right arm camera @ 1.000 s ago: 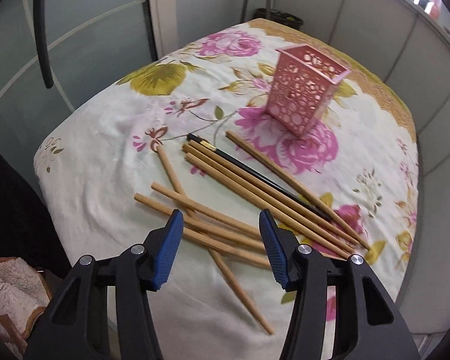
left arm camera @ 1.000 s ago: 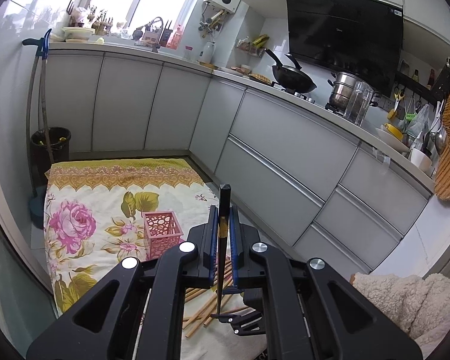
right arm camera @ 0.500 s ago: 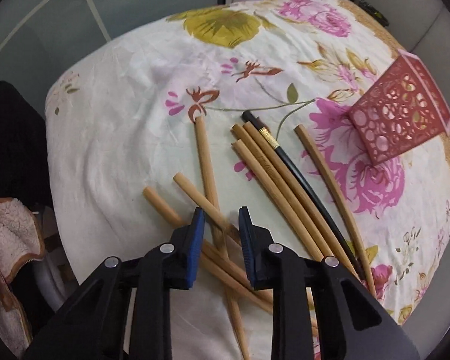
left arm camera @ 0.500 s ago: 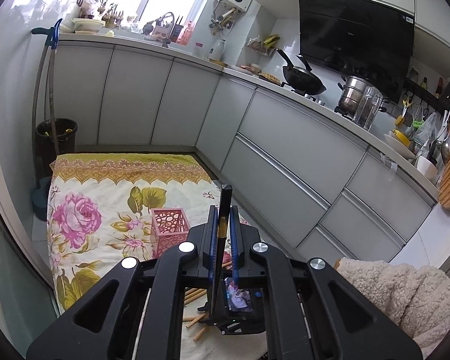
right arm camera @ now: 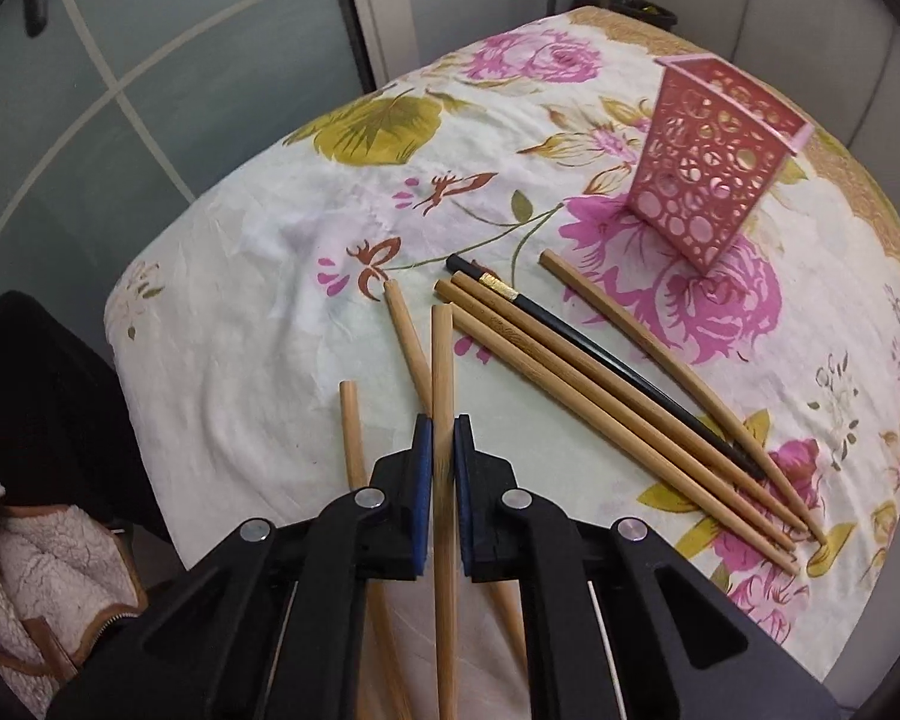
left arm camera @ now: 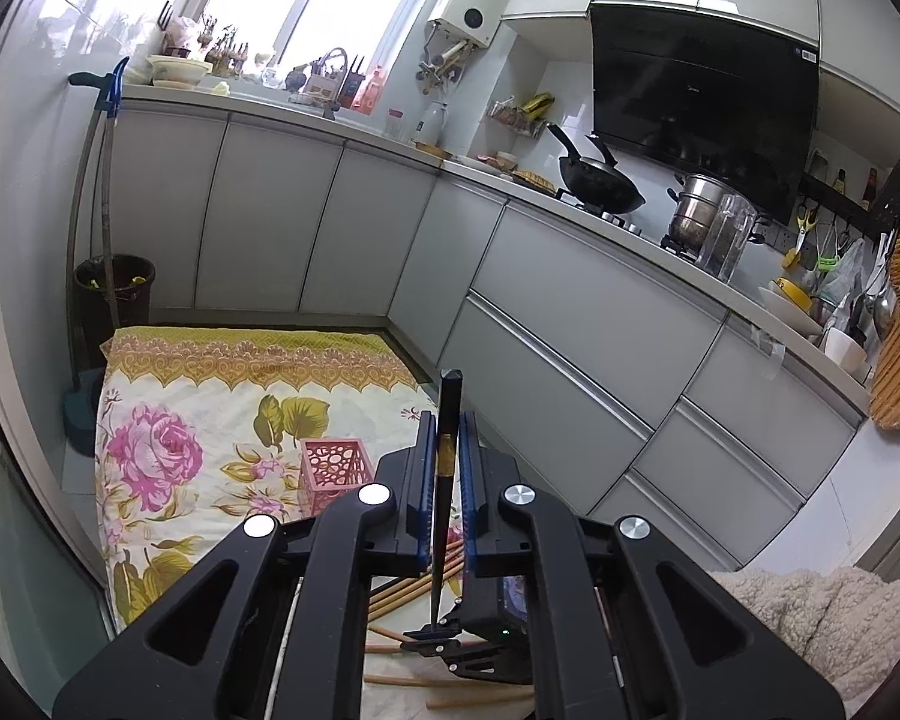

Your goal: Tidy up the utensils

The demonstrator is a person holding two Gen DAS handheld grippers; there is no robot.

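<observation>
Chopsticks lie scattered on the flowered cloth (right arm camera: pixel 258 276), most of them bamboo, one black (right arm camera: pixel 600 354) among them. The right gripper (right arm camera: pixel 443 450) has just been closing and now pinches a bamboo chopstick (right arm camera: pixel 443 360) between its blue pads, lengthwise along the fingers. The left gripper (left arm camera: pixel 448 462) grips a black chopstick (left arm camera: pixel 448 420) tight, its thick end pointing up and away. The pink holder (right arm camera: pixel 714 162) stands upright at the far right of the cloth, apart from the loose sticks

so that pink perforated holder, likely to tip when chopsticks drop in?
Probably. The pink holder is thin cut-out plastic, likely light, and looks empty. It stands on soft wrinkled cloth, so footing seems poor. A long chopstick leaning on its rim could lever it over.
</observation>
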